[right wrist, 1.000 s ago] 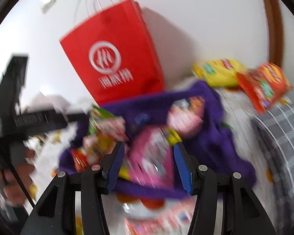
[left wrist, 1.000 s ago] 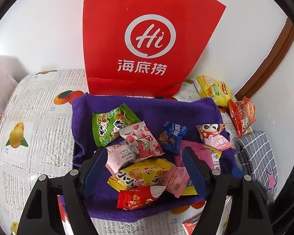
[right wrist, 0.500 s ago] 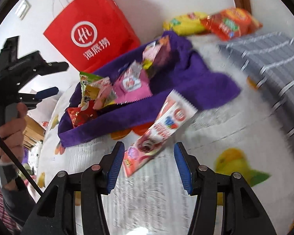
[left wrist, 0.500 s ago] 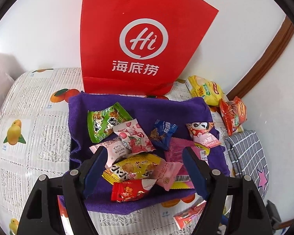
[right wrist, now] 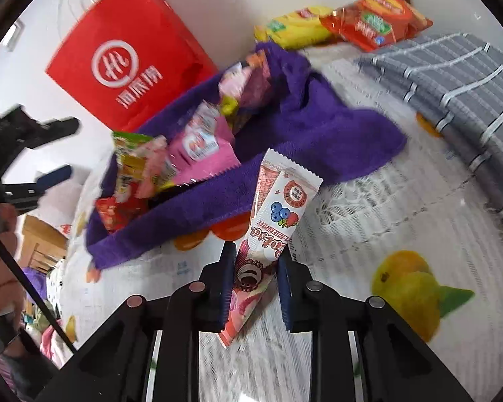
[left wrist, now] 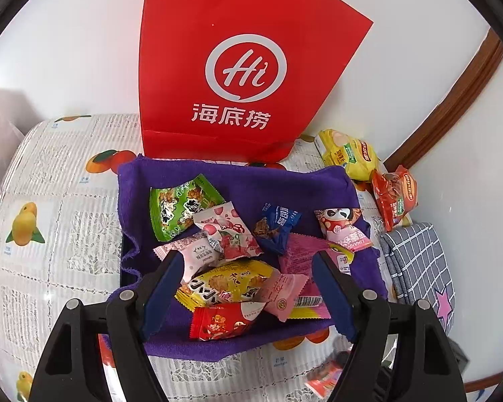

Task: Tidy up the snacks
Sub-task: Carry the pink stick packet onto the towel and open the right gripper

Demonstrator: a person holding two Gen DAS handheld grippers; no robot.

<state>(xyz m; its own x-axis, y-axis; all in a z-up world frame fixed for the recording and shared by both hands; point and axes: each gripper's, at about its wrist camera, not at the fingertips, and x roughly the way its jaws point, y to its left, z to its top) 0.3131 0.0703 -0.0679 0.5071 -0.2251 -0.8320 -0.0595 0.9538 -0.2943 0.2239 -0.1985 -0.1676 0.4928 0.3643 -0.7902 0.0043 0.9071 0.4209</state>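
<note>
Right tongs closed narrow on a long pink snack stick, gripped near its lower half; its top end leans against the purple towel just ahead. Left tongs spread wide, holding nothing, above the snack pile on the towel. Red paper bag stands beyond.

A long pink-and-white snack stick pack with berry pictures stands tilted, its top end leaning on the purple towel's front edge. On that towel lies a heap of small packets: green, pink, blue, yellow, red; the towel seems to line a tray
</note>
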